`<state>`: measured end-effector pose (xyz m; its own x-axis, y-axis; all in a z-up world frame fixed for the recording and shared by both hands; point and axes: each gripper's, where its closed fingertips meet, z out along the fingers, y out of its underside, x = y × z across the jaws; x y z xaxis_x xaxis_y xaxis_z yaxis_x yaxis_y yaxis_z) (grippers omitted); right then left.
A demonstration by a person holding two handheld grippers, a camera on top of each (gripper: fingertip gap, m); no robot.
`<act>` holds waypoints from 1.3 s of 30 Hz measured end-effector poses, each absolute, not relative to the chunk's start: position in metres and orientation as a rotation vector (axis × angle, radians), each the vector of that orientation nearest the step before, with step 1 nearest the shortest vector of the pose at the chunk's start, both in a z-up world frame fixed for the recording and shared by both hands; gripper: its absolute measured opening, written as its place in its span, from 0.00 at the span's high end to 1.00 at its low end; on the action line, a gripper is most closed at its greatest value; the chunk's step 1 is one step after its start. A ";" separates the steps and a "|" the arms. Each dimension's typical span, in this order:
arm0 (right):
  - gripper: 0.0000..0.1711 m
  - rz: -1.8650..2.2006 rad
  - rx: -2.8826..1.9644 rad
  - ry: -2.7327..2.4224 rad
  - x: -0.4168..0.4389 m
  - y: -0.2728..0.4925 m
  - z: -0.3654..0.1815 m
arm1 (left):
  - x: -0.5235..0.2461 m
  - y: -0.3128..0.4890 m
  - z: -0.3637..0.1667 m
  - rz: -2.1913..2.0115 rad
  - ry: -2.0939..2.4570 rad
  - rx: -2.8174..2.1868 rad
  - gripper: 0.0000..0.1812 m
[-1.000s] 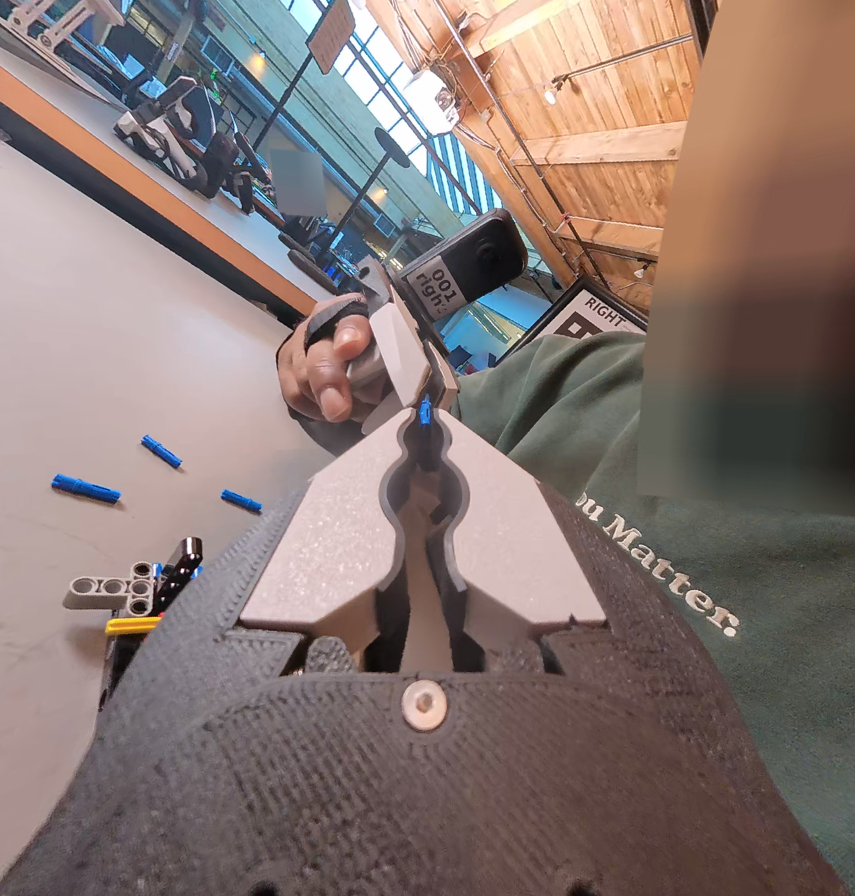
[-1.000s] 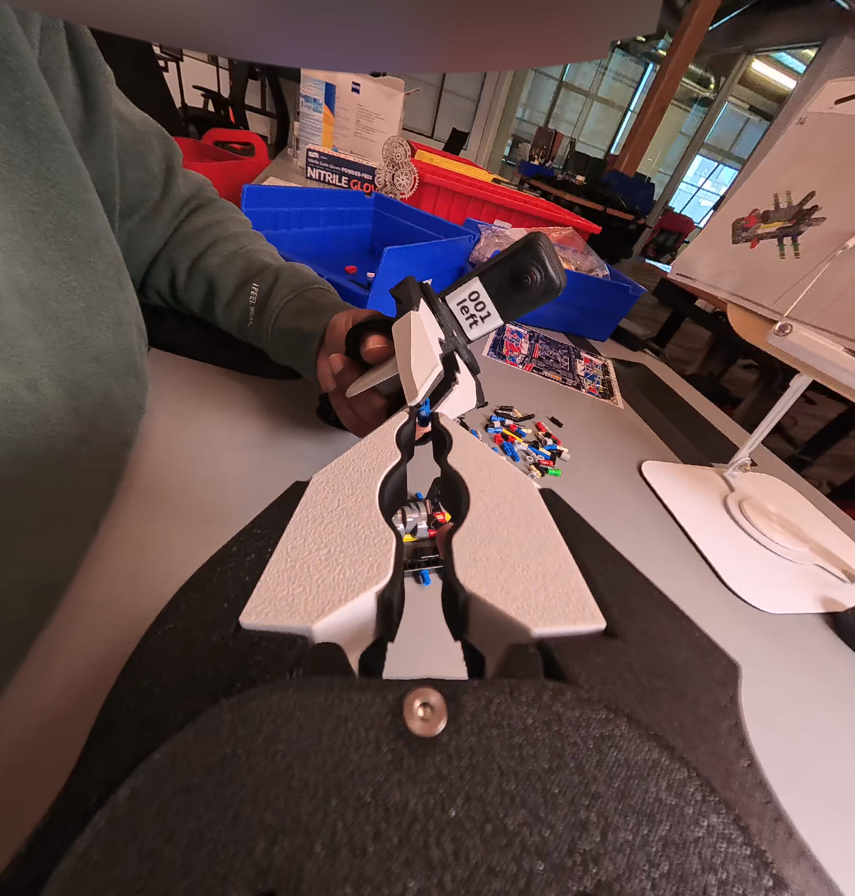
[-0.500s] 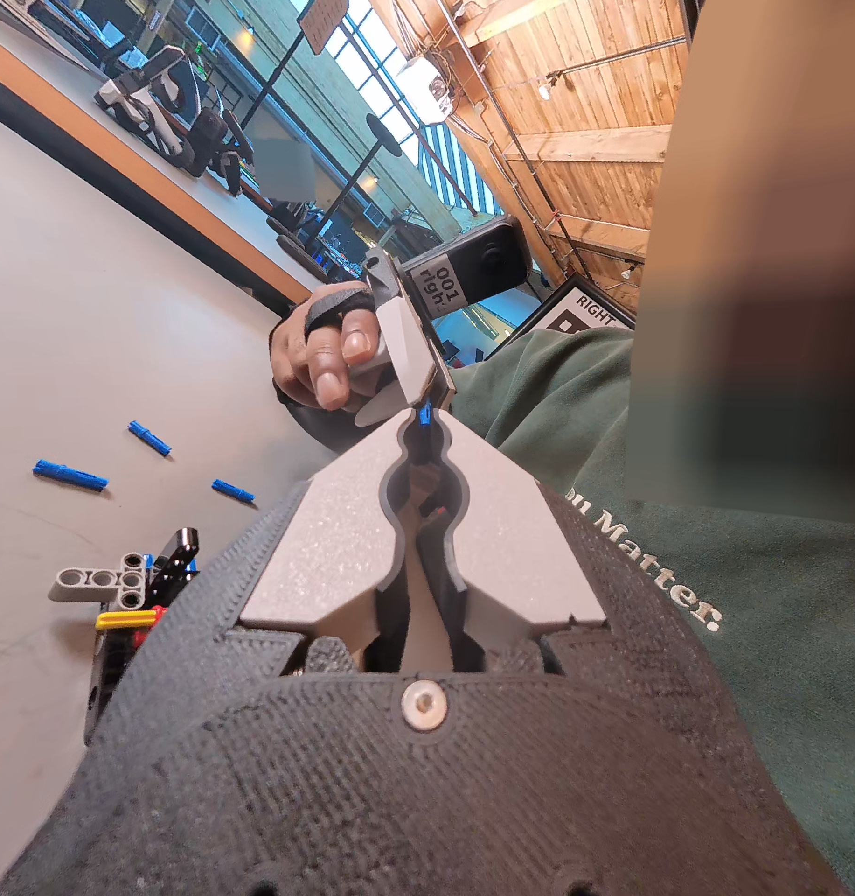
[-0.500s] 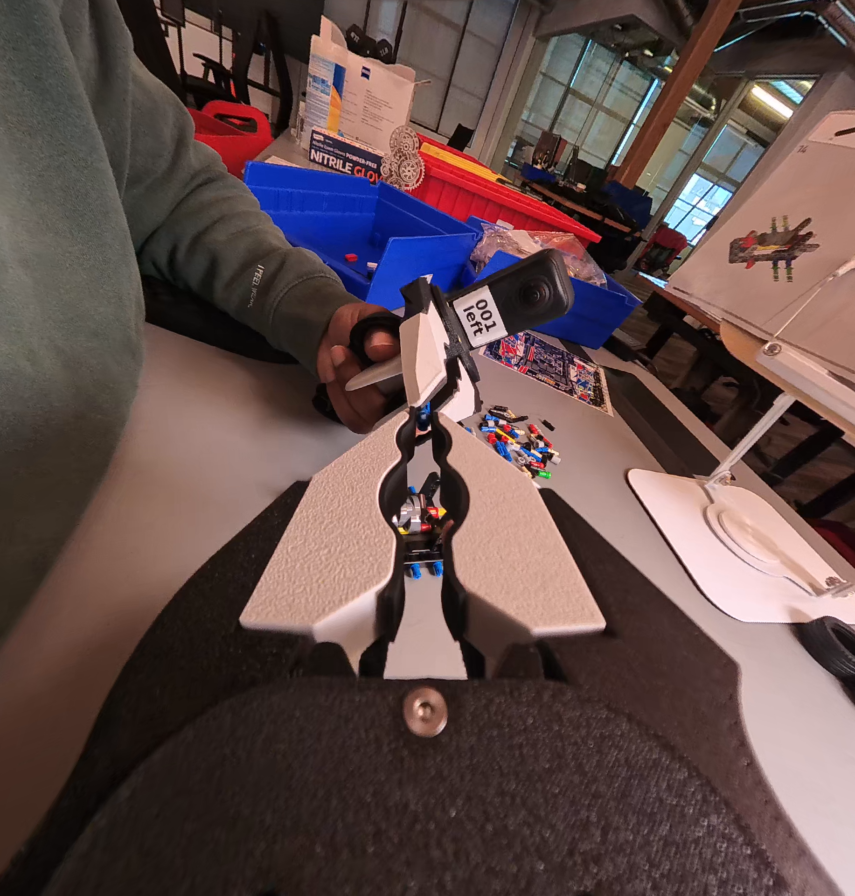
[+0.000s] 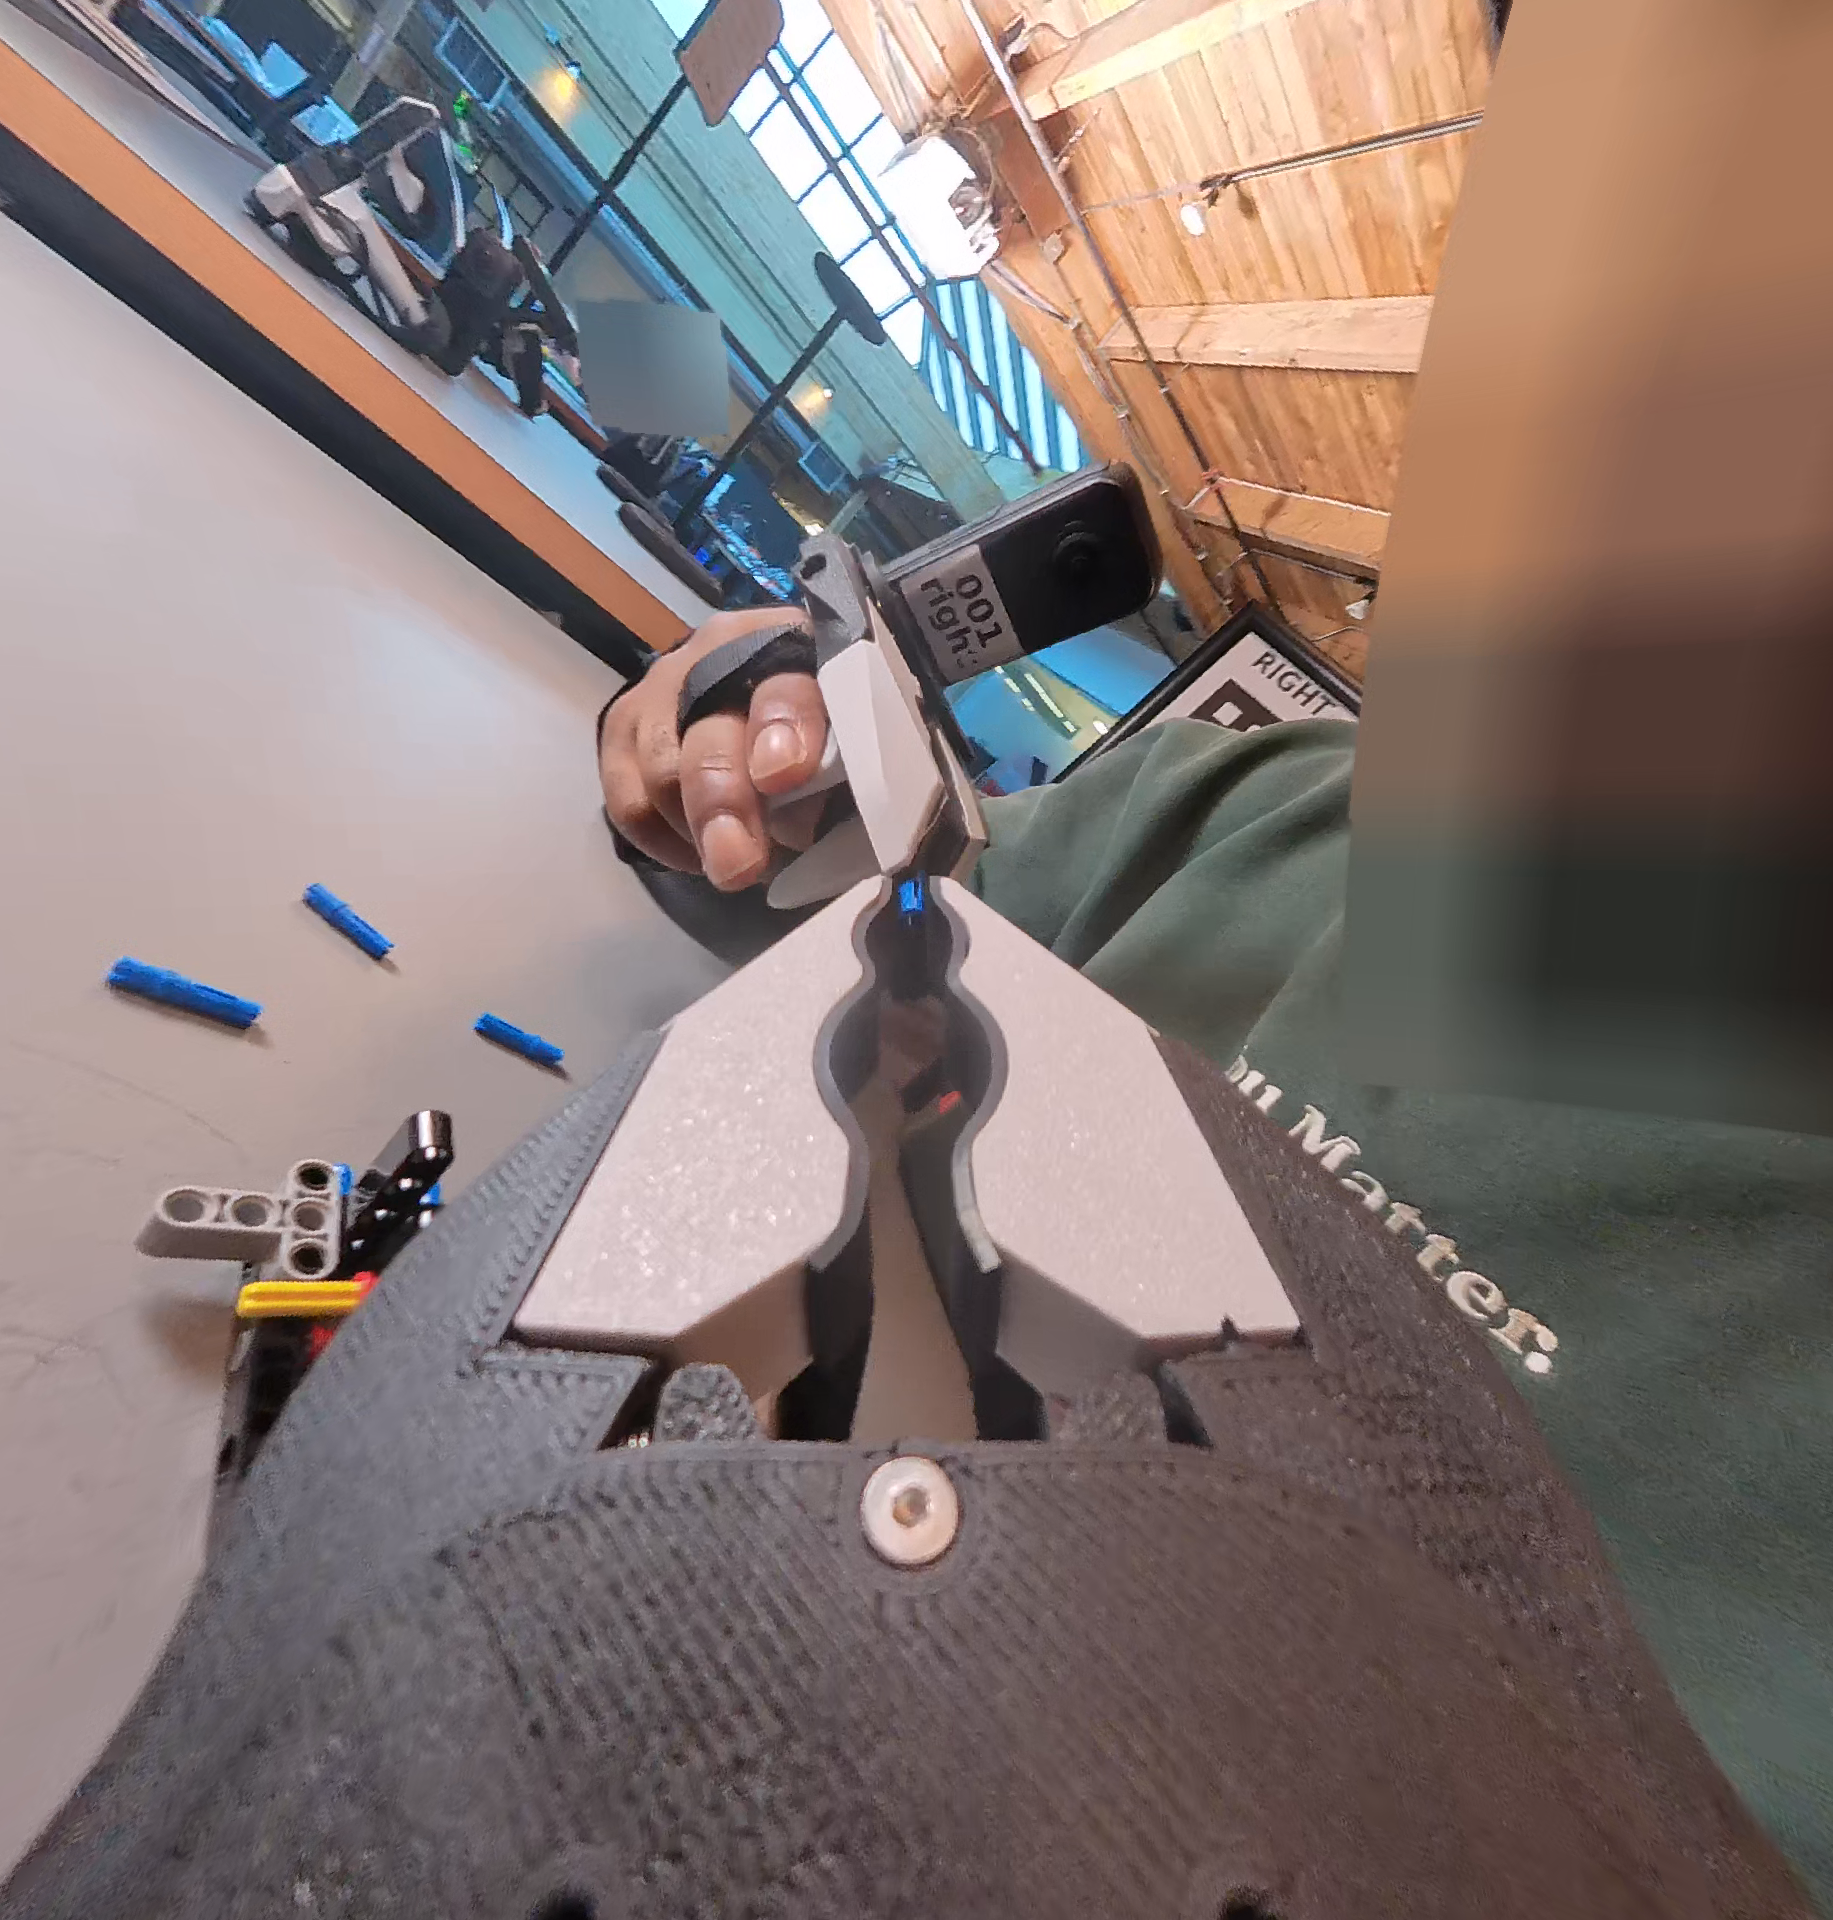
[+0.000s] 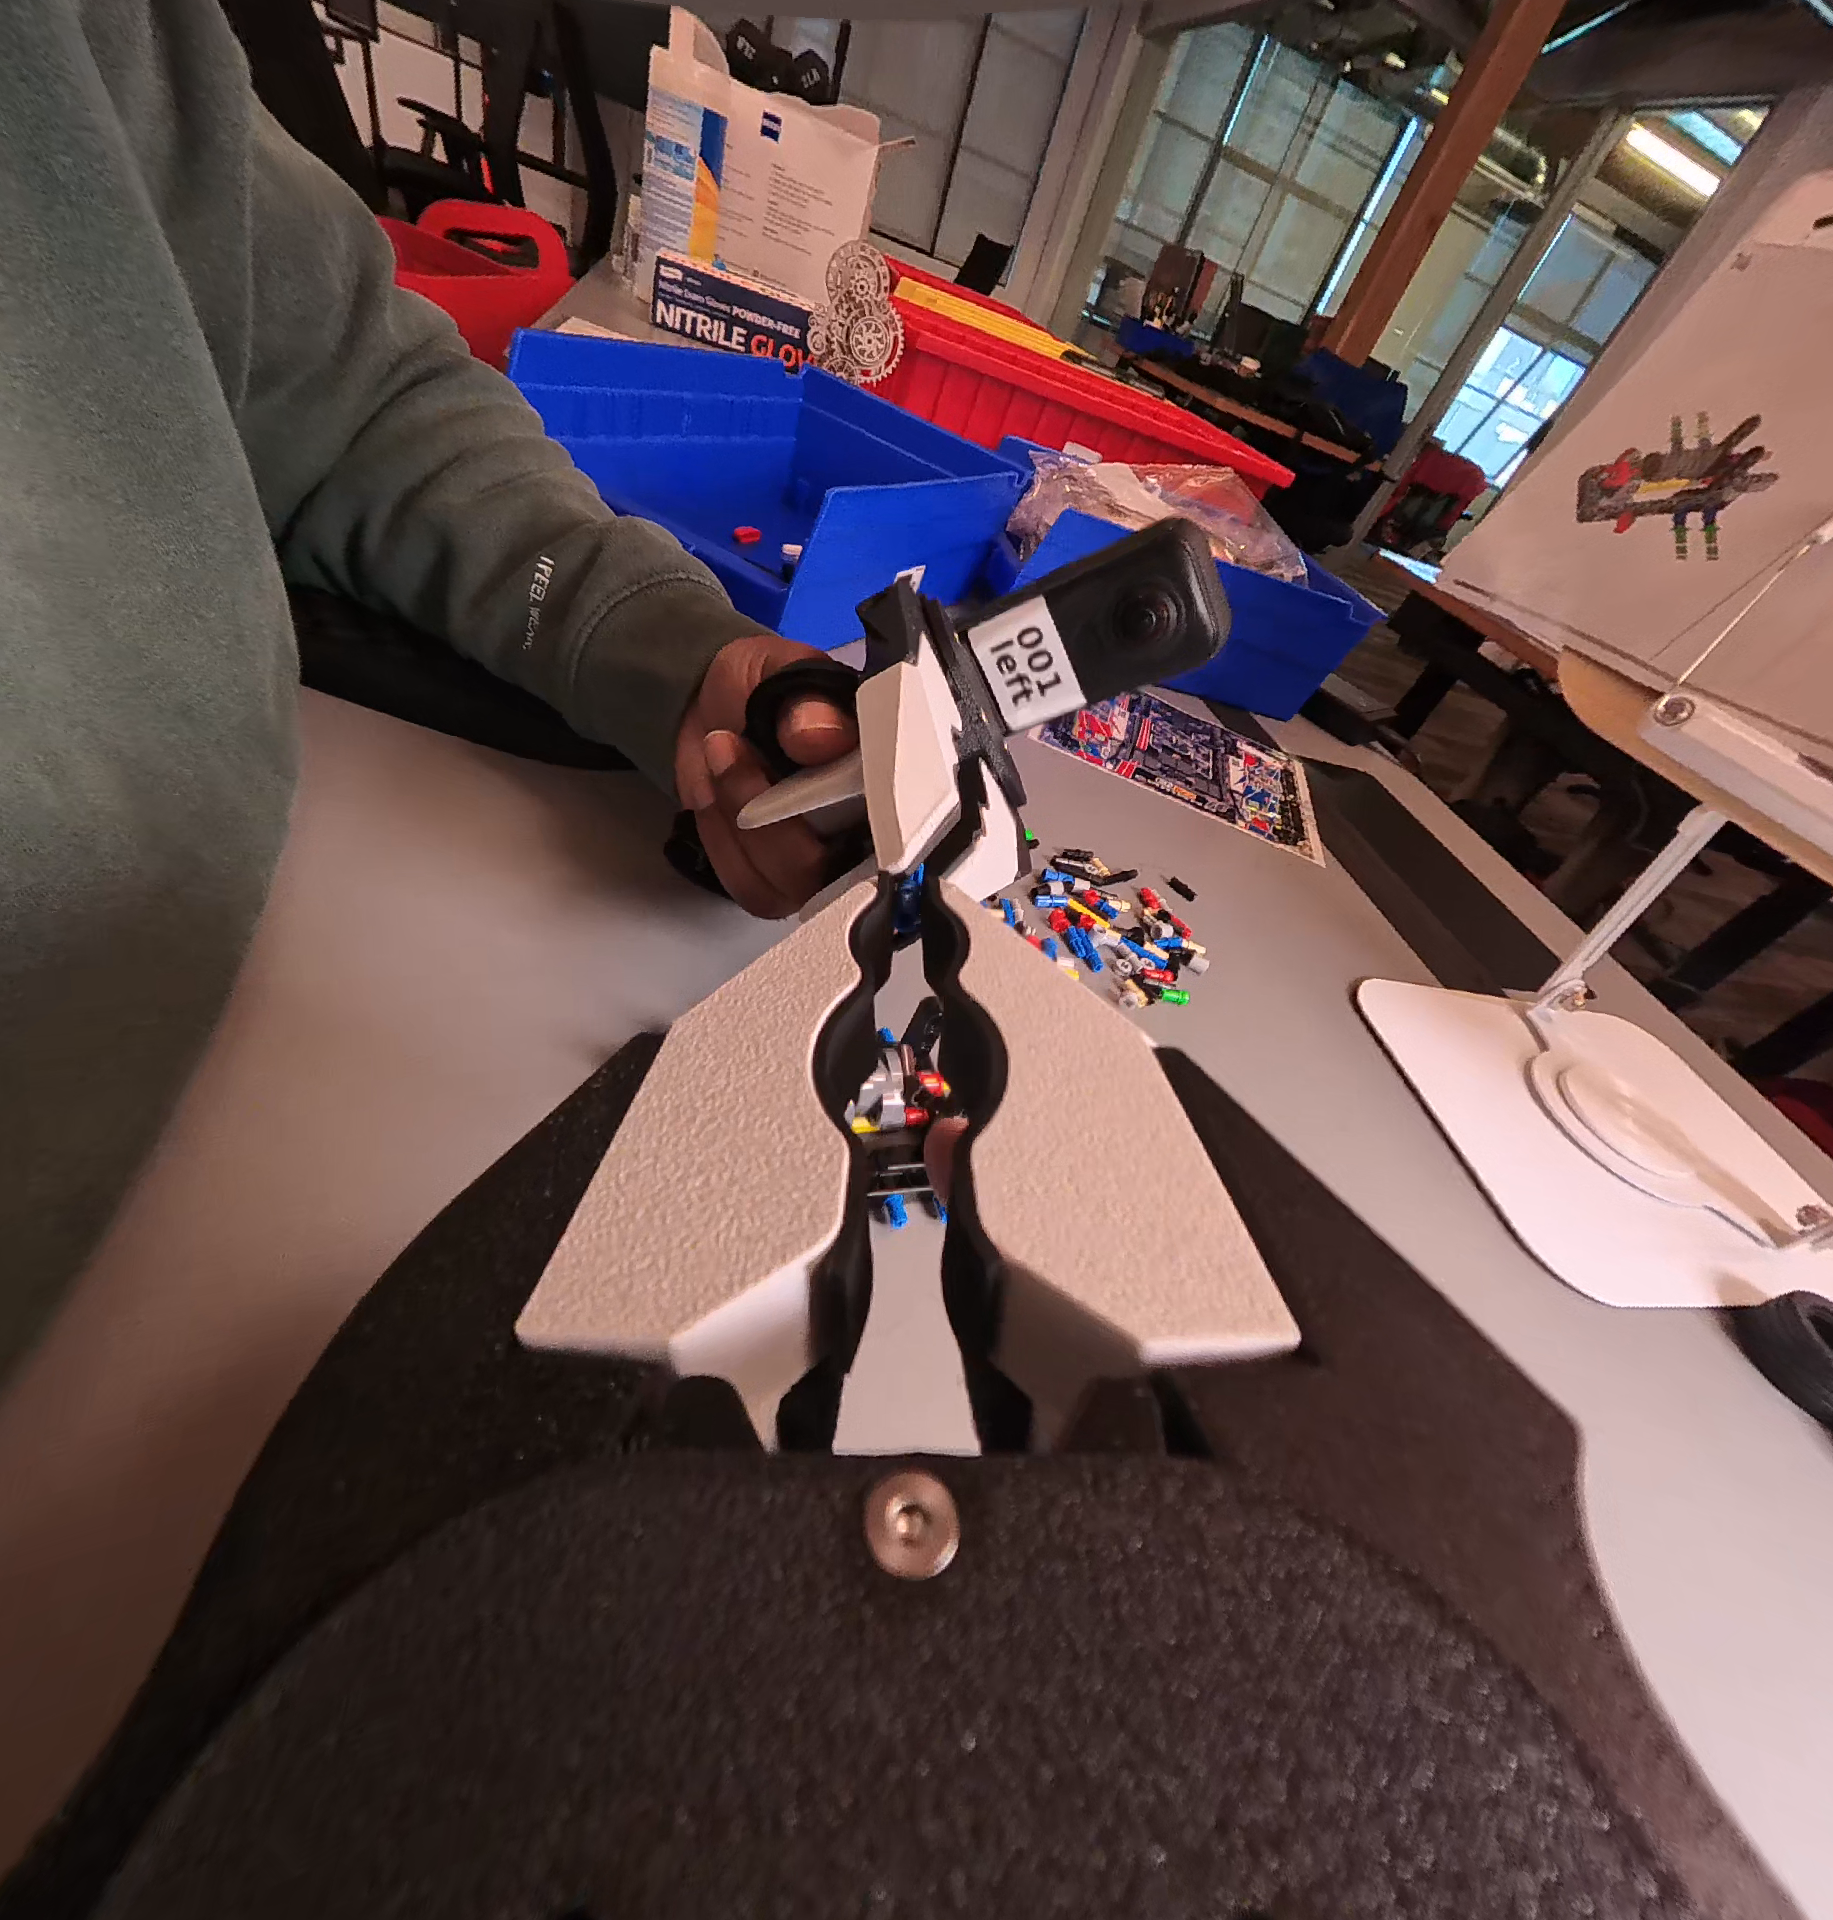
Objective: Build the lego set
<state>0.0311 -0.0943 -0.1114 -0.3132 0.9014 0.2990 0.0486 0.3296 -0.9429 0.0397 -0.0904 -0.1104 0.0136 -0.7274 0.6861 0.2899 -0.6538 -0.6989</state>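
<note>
My left gripper (image 5: 907, 902) and my right gripper (image 6: 904, 906) are held tip to tip above the grey table. Each is shut on one end of a small blue pin (image 5: 908, 894), which also shows in the right wrist view (image 6: 904, 900). The right gripper's fingers (image 5: 881, 748) show opposite in the left wrist view, and the left gripper's fingers (image 6: 917, 790) show opposite in the right wrist view. The part-built lego model (image 5: 309, 1226), grey, black, yellow and red, lies on the table below; it shows through the finger gap in the right wrist view (image 6: 896, 1101).
Three loose blue pins (image 5: 183, 992) lie on the table. A pile of small loose pieces (image 6: 1109, 935) lies beyond the grippers, a printed sheet (image 6: 1182, 758) behind it. Blue bins (image 6: 683, 447) stand at the back. An instruction page on a white stand (image 6: 1618, 1143) is right, a black tyre (image 6: 1816, 1361) beside it. The tips of both grippers are at nearly the same place.
Both grippers have stayed tip to tip on the blue pin. They have only tilted and shifted slightly together above the table.
</note>
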 end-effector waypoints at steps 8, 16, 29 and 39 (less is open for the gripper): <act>0.98 1.093 -1.091 -1.671 0.035 -0.052 -0.144 | -0.023 -0.062 -0.172 -0.868 0.733 -1.957 0.91; 0.98 1.110 -1.163 -1.749 0.028 -0.054 -0.172 | 0.010 -0.060 -0.200 -0.731 0.880 -2.027 0.91; 0.98 1.225 -1.141 -1.731 0.033 -0.070 -0.160 | 0.031 -0.070 -0.171 -0.788 0.965 -1.763 0.97; 0.98 1.264 -1.131 -1.723 0.034 -0.075 -0.155 | 0.037 -0.076 -0.165 -0.763 1.005 -1.699 0.97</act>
